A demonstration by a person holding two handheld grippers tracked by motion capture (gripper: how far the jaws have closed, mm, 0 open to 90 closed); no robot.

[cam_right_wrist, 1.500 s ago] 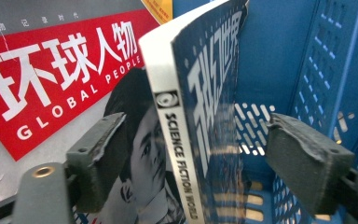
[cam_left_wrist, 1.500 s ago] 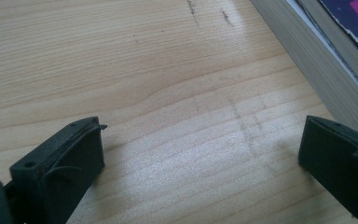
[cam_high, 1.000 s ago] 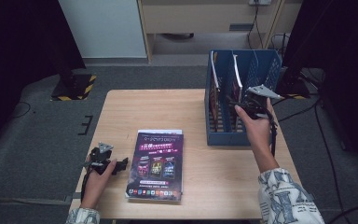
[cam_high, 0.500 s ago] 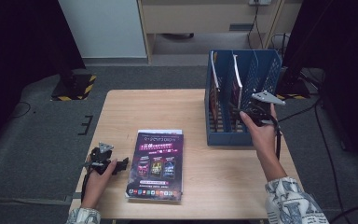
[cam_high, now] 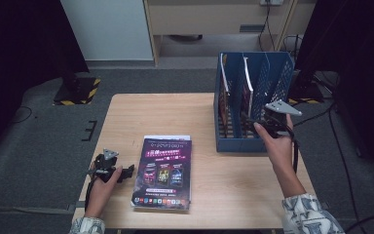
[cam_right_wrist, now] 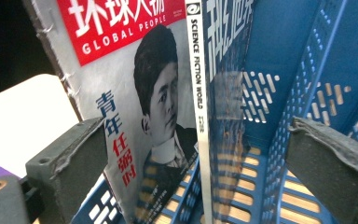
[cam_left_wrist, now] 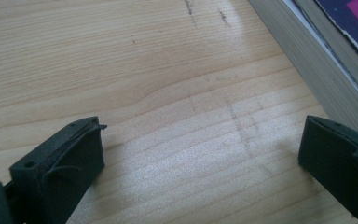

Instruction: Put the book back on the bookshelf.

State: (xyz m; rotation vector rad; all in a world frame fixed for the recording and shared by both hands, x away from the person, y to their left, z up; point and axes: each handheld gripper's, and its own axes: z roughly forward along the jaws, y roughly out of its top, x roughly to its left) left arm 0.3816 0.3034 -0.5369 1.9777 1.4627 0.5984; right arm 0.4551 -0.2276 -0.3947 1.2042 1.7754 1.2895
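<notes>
Pale wooden table [cam_high: 209, 112] carries a purple magazine [cam_high: 163, 170] lying flat just beside the left gripper [cam_left_wrist: 200, 154], gaping wide, empty. Right gripper [cam_right_wrist: 196, 154], spread wide and empty, faces upright magazines [cam_right_wrist: 140, 93] inside the blue file rack [cam_high: 229, 131].

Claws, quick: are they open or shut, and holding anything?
Left claw: open, holding nothing, by the book.
Right claw: open, holding nothing, at the rack.

**Pale wooden table in a dim room**

A light wooden table [cam_high: 175, 117] lies beneath the left claw [cam_high: 128, 171]. Well beyond that claw, a yellow-and-black striped base [cam_high: 78, 91] sits on grey floor [cam_high: 44, 146]. Far past the right claw [cam_high: 254, 124] stands a white panel [cam_high: 107, 29].
</notes>
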